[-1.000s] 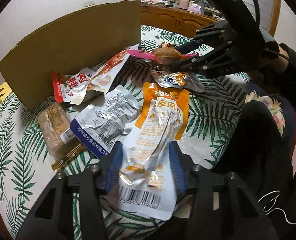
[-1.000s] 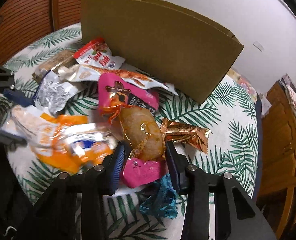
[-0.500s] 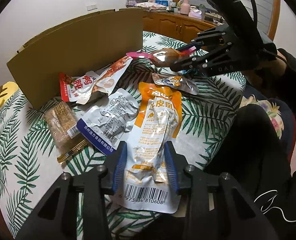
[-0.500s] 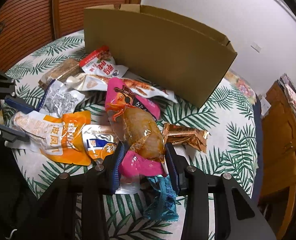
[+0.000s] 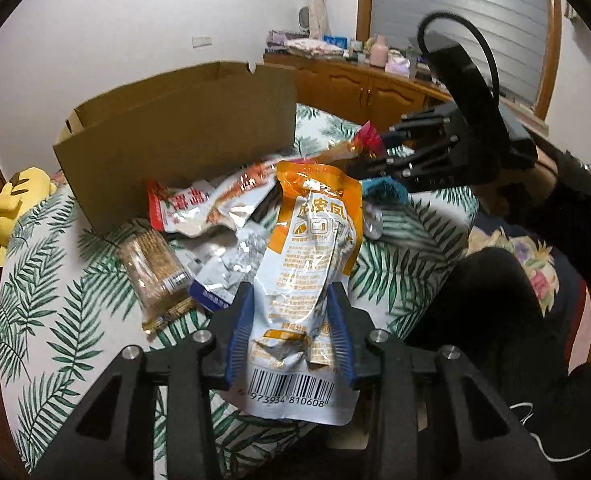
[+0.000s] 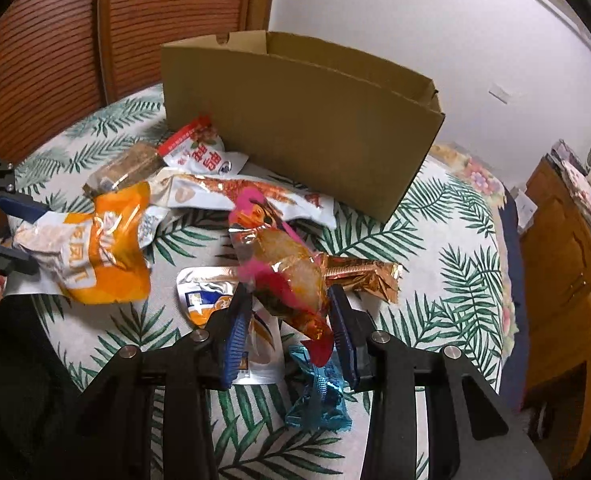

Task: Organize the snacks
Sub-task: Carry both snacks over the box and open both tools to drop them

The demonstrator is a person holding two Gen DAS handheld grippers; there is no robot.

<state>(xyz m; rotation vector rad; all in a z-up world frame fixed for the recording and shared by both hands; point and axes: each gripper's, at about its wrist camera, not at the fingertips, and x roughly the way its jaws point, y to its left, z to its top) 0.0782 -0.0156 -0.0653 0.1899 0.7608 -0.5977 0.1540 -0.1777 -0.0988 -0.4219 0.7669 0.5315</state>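
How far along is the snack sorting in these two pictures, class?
Done: nothing shows as packed; the cardboard box interior is hidden. In hand: the left hand-held gripper grips the orange pouch, and the right hand-held gripper grips the pink pouch, both lifted. Left: the red-and-white packet, gold bar, blue wrapper and others lie on the tablecloth.

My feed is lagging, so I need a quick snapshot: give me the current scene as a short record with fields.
left gripper: shut on orange-and-white pouch, lifted off the table
right gripper: shut on pink drumstick pack, lifted
cardboard box: open top, at the far side of the table, inside not visible
tablecloth: palm-leaf print
left on the table: red-and-white packet, gold wrapper, blue wrapper, cracker pack
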